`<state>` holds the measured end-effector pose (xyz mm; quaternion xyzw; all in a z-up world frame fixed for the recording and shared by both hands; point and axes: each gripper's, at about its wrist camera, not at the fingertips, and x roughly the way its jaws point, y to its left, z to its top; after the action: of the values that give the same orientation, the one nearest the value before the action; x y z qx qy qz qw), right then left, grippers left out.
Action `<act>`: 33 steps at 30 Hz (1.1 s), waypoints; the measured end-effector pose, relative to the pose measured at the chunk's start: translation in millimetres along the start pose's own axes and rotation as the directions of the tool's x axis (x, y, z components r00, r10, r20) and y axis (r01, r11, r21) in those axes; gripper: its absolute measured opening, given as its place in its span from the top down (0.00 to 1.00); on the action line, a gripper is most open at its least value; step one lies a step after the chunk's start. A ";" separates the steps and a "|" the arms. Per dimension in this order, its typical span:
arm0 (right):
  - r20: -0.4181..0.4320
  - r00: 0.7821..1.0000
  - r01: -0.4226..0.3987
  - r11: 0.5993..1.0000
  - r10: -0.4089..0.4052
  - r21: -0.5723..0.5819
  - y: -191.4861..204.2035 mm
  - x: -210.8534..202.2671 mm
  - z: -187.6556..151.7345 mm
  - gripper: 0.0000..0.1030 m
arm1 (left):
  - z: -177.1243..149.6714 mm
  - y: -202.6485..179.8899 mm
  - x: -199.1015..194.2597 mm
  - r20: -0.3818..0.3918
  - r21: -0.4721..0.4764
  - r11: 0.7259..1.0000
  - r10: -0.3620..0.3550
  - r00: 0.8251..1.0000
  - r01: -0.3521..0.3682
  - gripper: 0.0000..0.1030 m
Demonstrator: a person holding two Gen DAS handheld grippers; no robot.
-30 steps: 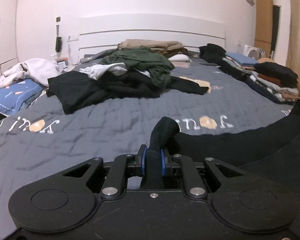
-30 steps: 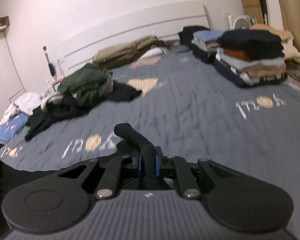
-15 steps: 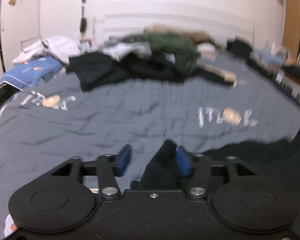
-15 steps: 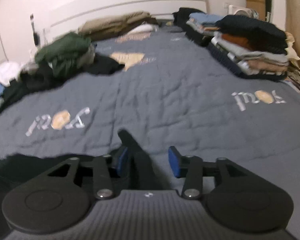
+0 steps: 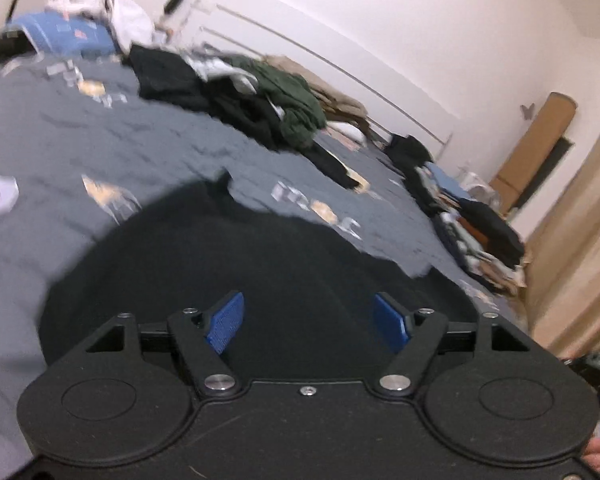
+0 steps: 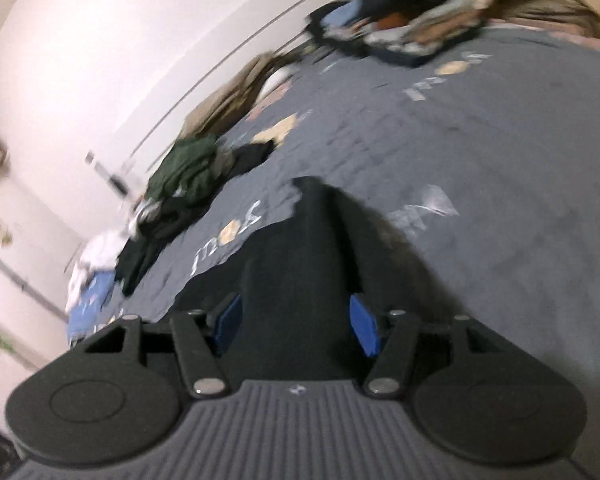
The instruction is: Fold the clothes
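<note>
Both views are pretty smeared, honestly. The unfolded clothes heap near the headboard is a blur of black, green and white, can't separate the pieces. The folded stacks along the bed's edge are mush too. The black garment runs under the left gripper's body, so its near edge is hidden; same in the right view. The lettering on the grey bedspread is unreadable.

A black garment lies spread on the grey bedspread, its far edge uneven with one small corner sticking up. In the right wrist view a rumpled ridge of it runs away across the bed.
</note>
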<state>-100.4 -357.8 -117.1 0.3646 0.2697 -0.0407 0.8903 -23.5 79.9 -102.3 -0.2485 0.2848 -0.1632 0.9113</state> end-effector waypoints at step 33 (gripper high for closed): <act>0.171 0.984 -0.141 0.821 0.053 0.554 -101.1 26.2 -33.3 0.91 | -68.5 18.7 56.0 -0.269 -0.166 0.986 -0.030 0.963 -0.016 0.37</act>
<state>-120.3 -406.1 -213.4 0.6202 0.1598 -0.0999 0.7615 -17.8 46.0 -186.0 -0.3004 0.4183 -0.1743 0.8393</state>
